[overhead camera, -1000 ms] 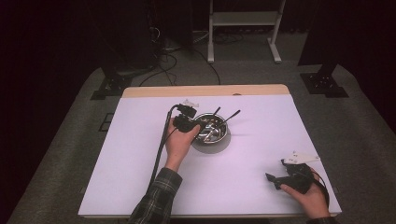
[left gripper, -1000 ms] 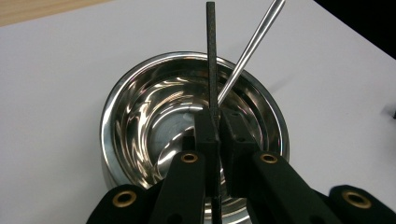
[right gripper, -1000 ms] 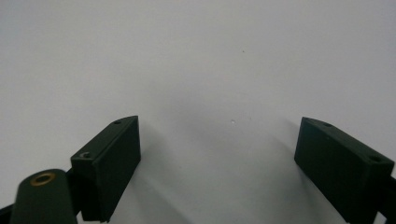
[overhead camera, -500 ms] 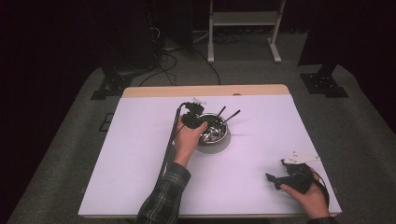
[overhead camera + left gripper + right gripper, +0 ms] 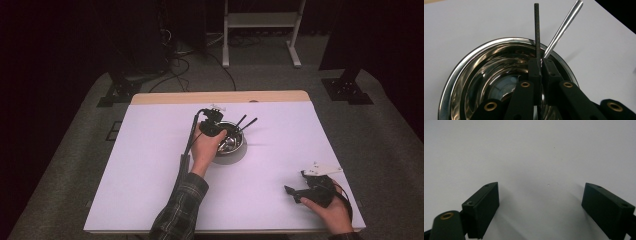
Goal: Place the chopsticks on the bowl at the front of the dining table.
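Left gripper: clamped tight on a thin black rod, over the steel bowl.
Bowl: centre of the white table, far half.
Silver handle: leaning on the bowl's rim beside the rod.
Right gripper: jaws wide apart, holding nothing, resting near the right corner.

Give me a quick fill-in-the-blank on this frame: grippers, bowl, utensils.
1. The left gripper is shut on a thin ____ handle.
2. Beside it, a silver handle leans on the rim of the steel ____.
3. The right gripper has its jaws ____, over the white table.

Missing words: black; bowl; open
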`<state>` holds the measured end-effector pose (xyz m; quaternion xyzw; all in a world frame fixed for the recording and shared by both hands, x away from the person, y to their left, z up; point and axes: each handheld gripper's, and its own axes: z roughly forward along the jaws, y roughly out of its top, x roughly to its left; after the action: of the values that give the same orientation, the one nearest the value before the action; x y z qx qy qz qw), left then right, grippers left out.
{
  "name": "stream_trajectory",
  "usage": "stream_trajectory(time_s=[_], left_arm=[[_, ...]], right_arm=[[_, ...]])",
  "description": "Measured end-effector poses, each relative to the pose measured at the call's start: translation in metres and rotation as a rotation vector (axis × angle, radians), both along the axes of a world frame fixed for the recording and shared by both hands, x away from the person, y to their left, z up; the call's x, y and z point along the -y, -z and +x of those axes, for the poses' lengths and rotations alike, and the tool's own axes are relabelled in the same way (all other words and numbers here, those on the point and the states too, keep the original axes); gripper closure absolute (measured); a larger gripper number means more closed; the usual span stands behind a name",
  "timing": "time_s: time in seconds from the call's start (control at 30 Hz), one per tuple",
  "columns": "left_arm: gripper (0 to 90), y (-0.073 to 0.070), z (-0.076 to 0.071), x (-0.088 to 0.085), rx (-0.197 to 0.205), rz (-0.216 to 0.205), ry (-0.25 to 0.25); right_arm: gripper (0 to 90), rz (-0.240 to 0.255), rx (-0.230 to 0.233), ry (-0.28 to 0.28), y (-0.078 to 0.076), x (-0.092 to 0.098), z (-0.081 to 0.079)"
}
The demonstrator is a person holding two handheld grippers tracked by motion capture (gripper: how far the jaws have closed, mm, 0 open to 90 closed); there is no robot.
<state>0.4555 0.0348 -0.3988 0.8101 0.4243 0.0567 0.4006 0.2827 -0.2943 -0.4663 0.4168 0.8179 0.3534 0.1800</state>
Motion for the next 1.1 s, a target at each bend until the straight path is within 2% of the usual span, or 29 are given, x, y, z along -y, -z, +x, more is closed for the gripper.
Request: stream_trajectory(time_s=[0.27,0.37,0.47,0.73,1.1], left_arm=[[86.1,0.002,0.0,0.001,0.002,0.004,0.004],[85.7,0.001,0.0,0.0,0.016,0.008,0.004],[82.6,0.0,0.0,0.0,0.022,0.009,-0.007],[76.5,-0.003,-0.003,-0.002,0.035,0.017,0.004],[66.7,-0.013,-0.015,-0.024,0.047,0.027,0.007]], right_arm=[[12.6,0.0,0.001,0.0,0.0,0.0,0.0],[12.6,0.0,0.001,0.0,0.0,0.0,0.0],[12.6,0.0,0.0,0.0,0.0,0.0,0.0],[12.6,0.0,0.001,0.0,0.0,0.0,0.0],[12.6,0.0,0.002,0.0,0.0,0.0,0.0]])
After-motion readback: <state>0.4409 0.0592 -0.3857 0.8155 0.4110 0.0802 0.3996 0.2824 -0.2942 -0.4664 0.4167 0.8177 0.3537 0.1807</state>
